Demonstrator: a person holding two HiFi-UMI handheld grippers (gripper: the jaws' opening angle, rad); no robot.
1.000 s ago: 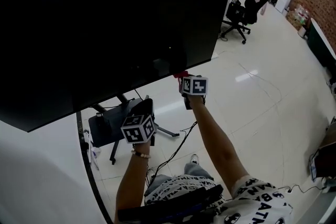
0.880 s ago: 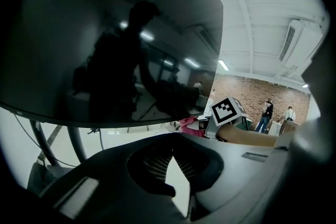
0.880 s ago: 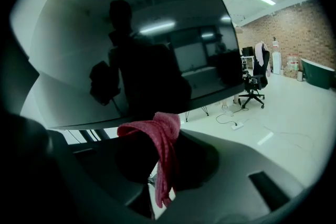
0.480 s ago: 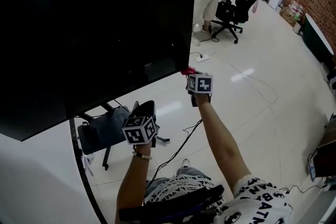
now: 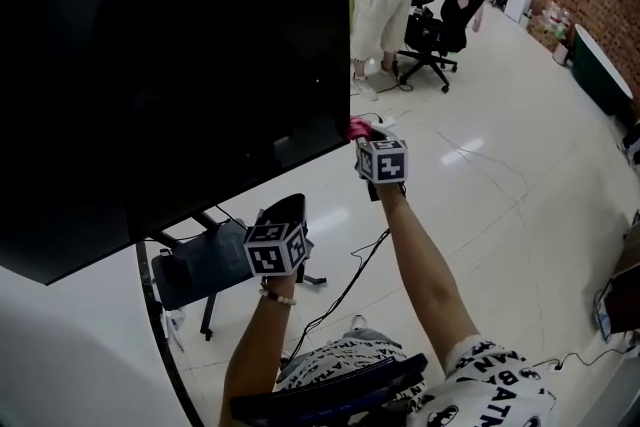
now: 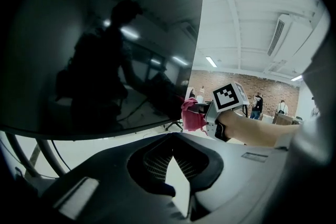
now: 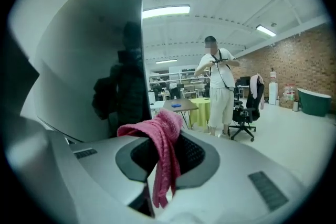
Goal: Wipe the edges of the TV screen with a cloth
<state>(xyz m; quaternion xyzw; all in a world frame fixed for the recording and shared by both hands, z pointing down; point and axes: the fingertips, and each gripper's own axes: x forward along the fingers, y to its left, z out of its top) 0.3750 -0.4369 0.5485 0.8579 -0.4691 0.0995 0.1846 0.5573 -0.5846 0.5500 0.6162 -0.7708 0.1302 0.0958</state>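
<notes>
- Two views show right tongs (image 7: 163, 140) clamped on pink cloth (image 7: 164, 174); head view places it at lower corner of TV screen (image 5: 180, 65).
- Left tongs (image 6: 170, 159) seemingly together, empty.

Bright ceiling strip lights (image 7: 166, 10) illuminate the room evenly. The glossy floor (image 5: 470, 147) shows glare patches. The dark TV screen (image 6: 105, 50) mirrors silhouettes. Both gripper views show fisheye curvature and black corners.

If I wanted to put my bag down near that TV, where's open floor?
Open floor lies right of the TV, between the right tool with its cloth and the office chair. Under the TV it's crowded: stand and cables.
</notes>
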